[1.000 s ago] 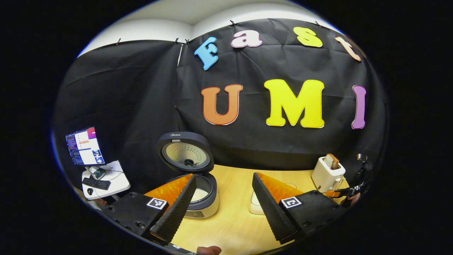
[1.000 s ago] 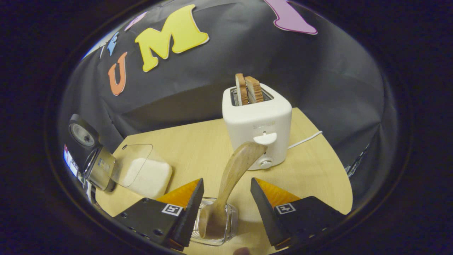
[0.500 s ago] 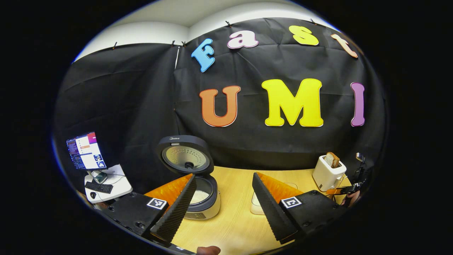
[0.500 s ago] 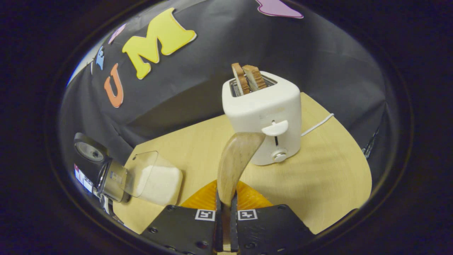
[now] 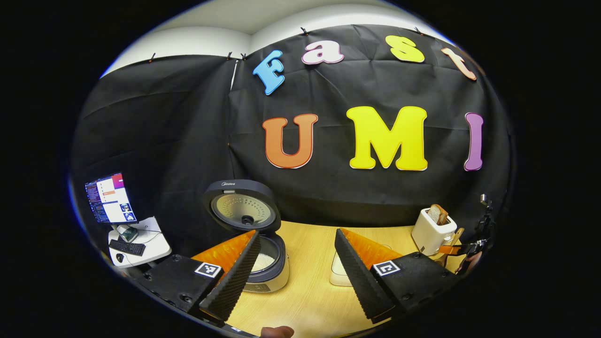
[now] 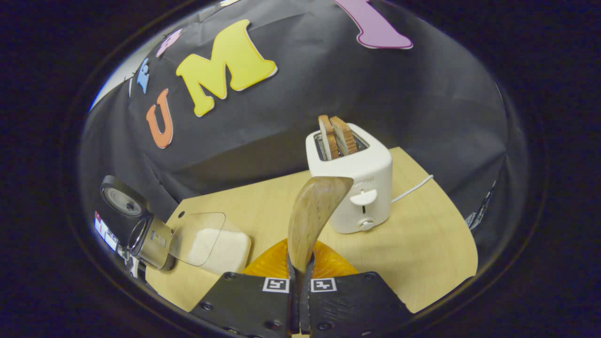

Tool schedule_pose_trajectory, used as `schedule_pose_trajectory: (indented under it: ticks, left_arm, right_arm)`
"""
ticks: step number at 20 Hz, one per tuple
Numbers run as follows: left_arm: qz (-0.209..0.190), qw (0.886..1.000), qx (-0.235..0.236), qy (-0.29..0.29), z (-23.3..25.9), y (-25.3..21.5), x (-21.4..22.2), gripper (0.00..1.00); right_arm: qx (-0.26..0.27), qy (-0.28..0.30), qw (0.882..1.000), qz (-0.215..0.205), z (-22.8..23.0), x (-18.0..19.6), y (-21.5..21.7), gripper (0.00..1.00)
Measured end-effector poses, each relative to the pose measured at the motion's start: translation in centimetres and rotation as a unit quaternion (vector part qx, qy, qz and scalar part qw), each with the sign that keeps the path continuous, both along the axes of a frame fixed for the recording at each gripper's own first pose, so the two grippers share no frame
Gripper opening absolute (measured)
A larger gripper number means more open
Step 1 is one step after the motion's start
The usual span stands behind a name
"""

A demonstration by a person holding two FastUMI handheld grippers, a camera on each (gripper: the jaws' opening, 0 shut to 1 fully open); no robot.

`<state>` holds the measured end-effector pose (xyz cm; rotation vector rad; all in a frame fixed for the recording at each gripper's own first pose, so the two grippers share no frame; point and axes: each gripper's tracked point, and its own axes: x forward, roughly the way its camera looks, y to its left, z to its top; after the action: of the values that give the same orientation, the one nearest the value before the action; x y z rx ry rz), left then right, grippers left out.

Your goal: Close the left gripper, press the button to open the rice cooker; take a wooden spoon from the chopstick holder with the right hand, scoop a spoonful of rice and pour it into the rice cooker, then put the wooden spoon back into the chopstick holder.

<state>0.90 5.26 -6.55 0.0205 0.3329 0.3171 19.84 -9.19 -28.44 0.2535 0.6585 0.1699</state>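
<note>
In the right gripper view my right gripper [image 6: 300, 268] is shut on the wooden spoon [image 6: 313, 211], whose broad handle end rises up toward the toaster. The spoon's lower part is hidden behind the fingers. The rice cooker [image 5: 263, 256] stands open in the left gripper view, lid [image 5: 242, 210] raised, with white rice in its pot. It sits just behind my left gripper [image 5: 296, 233], which is open and holds nothing. A white rice box [image 6: 220, 245] with its clear lid tilted up sits left of the spoon, and the rice cooker [image 6: 141, 225] is beyond it.
A white toaster [image 6: 359, 192] with two bread slices stands at the back right of the wooden table [image 6: 422, 244], its cord trailing right. The toaster [image 5: 433, 229] also appears far right in the left gripper view. A laptop [image 5: 108, 197] sits on a side stand off the table's left.
My right gripper went from open around the spoon in its glass holder to shut on the handle, then lifted; the holder dropped out of sight. The left gripper barely shifted.
</note>
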Motion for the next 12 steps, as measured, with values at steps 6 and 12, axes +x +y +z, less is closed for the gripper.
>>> schedule_pose_trajectory:
  ticks: [6,12]
  left_arm:
    - [0.001,1.000,-0.022,-0.020,-0.1,1.4,-0.1,1.00]
    - [0.007,0.999,-0.031,-0.024,-0.9,4.4,-1.2,1.00]
  right_arm:
    - [-0.043,-0.042,0.998,0.003,5.4,-0.4,1.1,0.02]
    - [-0.055,-0.092,0.993,0.043,10.4,0.6,9.1,0.02]
